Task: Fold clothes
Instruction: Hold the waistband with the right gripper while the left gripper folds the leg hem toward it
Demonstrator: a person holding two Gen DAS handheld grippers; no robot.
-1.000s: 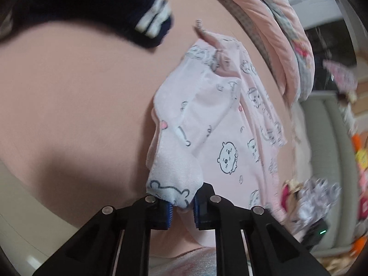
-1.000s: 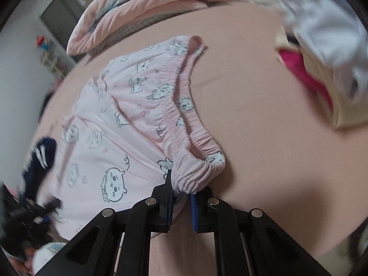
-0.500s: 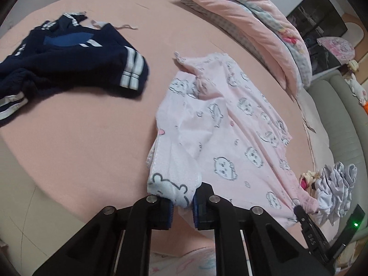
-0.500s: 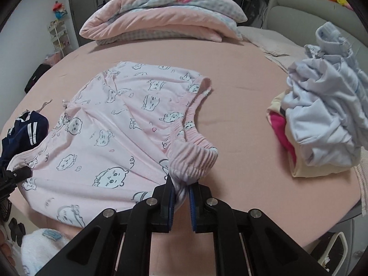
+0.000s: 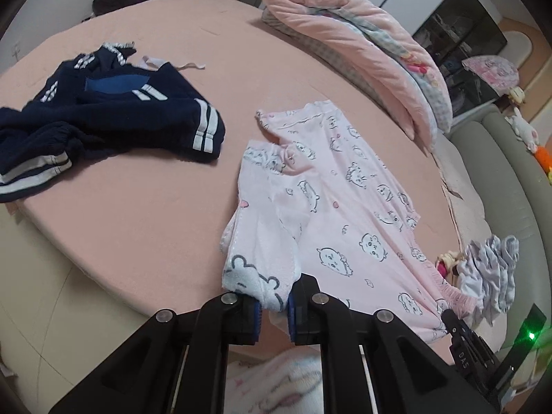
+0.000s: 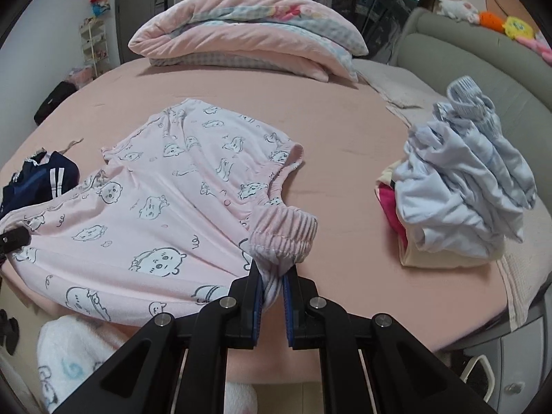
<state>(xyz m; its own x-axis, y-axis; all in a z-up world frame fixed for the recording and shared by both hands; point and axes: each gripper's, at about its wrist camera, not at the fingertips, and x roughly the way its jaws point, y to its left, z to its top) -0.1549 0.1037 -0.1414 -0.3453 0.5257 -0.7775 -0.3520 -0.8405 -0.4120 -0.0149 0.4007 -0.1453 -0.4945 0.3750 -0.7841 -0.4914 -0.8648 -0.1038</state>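
Observation:
Pink pyjama pants (image 5: 345, 200) (image 6: 155, 207) printed with cartoon faces lie spread on the pink bed (image 5: 138, 200) (image 6: 345, 158), their near edge lifted off it. My left gripper (image 5: 274, 305) is shut on a leg hem turned inside out, white with a bear outline. My right gripper (image 6: 272, 293) is shut on the gathered elastic waistband corner (image 6: 283, 234). The far leg and far waistband end rest flat on the sheet. The right gripper's tip also shows at the left view's lower right edge, and the left gripper's tip at the right view's left edge.
Navy shorts with white stripes (image 5: 103, 117) (image 6: 38, 179) lie to the left. A folded pink quilt (image 5: 362, 55) (image 6: 248, 34) sits at the back. A heap of pale blue and other clothes (image 6: 465, 179) (image 5: 486, 272) is at the right. A grey sofa (image 6: 465, 51) borders the bed.
Both grippers have risen, lifting the near edge of the pants off the bed. The views have pulled back and levelled, showing more of the bed and room.

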